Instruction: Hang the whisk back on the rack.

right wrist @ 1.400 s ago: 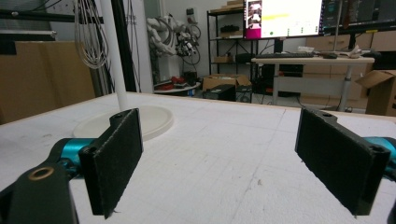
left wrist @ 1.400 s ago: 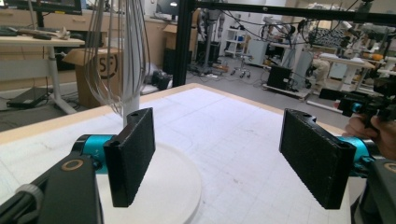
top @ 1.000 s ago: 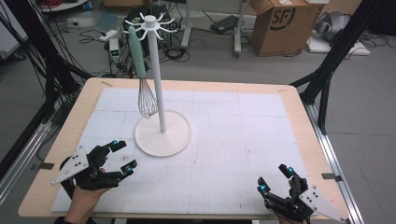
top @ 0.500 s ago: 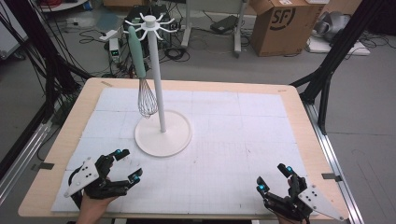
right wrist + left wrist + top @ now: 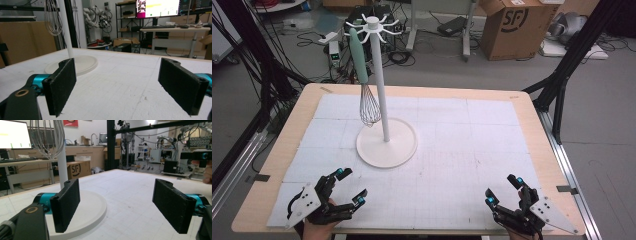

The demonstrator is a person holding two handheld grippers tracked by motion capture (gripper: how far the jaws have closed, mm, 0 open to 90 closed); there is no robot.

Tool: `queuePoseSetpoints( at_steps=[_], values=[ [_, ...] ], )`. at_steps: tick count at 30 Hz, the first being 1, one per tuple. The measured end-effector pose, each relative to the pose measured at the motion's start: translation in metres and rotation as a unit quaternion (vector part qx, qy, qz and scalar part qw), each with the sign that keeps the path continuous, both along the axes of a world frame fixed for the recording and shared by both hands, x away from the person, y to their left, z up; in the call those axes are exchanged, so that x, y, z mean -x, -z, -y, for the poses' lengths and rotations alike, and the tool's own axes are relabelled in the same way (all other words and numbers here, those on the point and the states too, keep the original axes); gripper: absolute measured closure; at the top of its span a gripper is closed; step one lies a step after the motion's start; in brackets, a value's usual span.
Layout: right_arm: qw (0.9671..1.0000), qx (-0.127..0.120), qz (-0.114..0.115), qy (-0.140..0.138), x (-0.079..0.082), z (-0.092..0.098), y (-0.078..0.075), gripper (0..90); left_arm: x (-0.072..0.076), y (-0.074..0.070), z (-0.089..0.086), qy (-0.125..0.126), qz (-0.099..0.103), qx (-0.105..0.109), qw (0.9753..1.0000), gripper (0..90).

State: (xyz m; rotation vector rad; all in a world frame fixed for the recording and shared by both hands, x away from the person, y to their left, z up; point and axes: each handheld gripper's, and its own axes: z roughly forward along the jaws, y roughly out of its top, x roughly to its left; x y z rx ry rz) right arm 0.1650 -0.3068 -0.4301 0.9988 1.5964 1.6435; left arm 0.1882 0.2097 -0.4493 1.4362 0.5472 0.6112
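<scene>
Whisk (image 5: 368, 95) hanging off one of the top hooks of the white stand (image 5: 386, 145), mint handle up, wire balloon down, so long axis basically vertical, wires dangling just above the round base and just beside the pole on its left. Sitting toward the back-left of the table (image 5: 522, 107), well apart from both hands. Left gripper (image 5: 349, 188) parked at the near edge, jaws wide apart and empty, pointing up and a bit right toward the stand; from the left gripper view, base right in front and whisk wires (image 5: 47, 140) up top-left. Right gripper (image 5: 503, 191) over at the near right corner, jaws also spread with nothing between them, stand off to the far left. Left one clearly nearer, so probably a forward-and-up reach, closing on the handle from the side.
</scene>
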Motion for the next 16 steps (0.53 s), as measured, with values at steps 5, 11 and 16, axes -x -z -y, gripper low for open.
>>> queuePoseSetpoints(
  at_steps=[5,11,16],
  values=[
    [1.0,-0.003,-0.003,-0.003,-0.0009,-0.0003,0.0,14.2,0.0006,0.0024,-0.0034,-0.005,-0.001,0.008,1.0,22.5],
    [1.0,0.0,-0.005,-0.005,-0.0026,-0.001,0.001,14.2,-0.0025,0.0047,-0.006,-0.011,-0.01,0.008,0.9999,22.0],
    [1.0,-0.001,-0.006,-0.007,-0.0021,-0.0015,0.0007,14.2,-0.0034,0.0056,-0.0065,-0.002,-0.019,0.028,0.9994,22.1]
  ],
)
